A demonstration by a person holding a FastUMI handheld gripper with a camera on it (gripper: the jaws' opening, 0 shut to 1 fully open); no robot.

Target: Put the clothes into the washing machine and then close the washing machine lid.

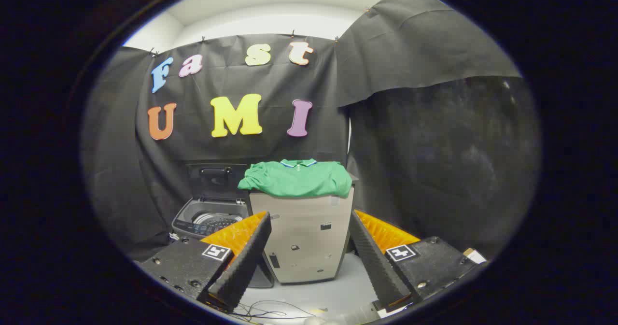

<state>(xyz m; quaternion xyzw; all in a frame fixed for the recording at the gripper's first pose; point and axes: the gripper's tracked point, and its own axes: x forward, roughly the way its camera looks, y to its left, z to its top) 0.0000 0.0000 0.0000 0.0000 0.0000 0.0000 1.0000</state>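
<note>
So the tool was sitting well back from everything, its two fingers spread wide apart with nothing between them except open space and, further off, the front of a beige cabinet. Nothing gripped at all.

The green polo shirt was draped over the top of that cabinet, kind of bunched up, with its collar toward the back by the black cloth wall. Some of the fabric hung a little over the cabinet's front edge and off its left corner. From the tool's point of view the shirt was beyond the fingers and higher than their tips, roughly centred in the gap between them.

The washing machine was just beside the cabinet on the left, lower than the cabinet's top. It was a top-loader, and its lid was standing up, open, leaning back against the cloth wall. You could see down into the drum opening a bit, and the control strip ran along the front edge. The left finger partly covered the machine's front right corner in the view.

The floor under it all was a pale grey, and there were some thin dark cables lying on it near the base of the fingers. I couldn't make out what the small dark marks on the cabinet front were.
</note>
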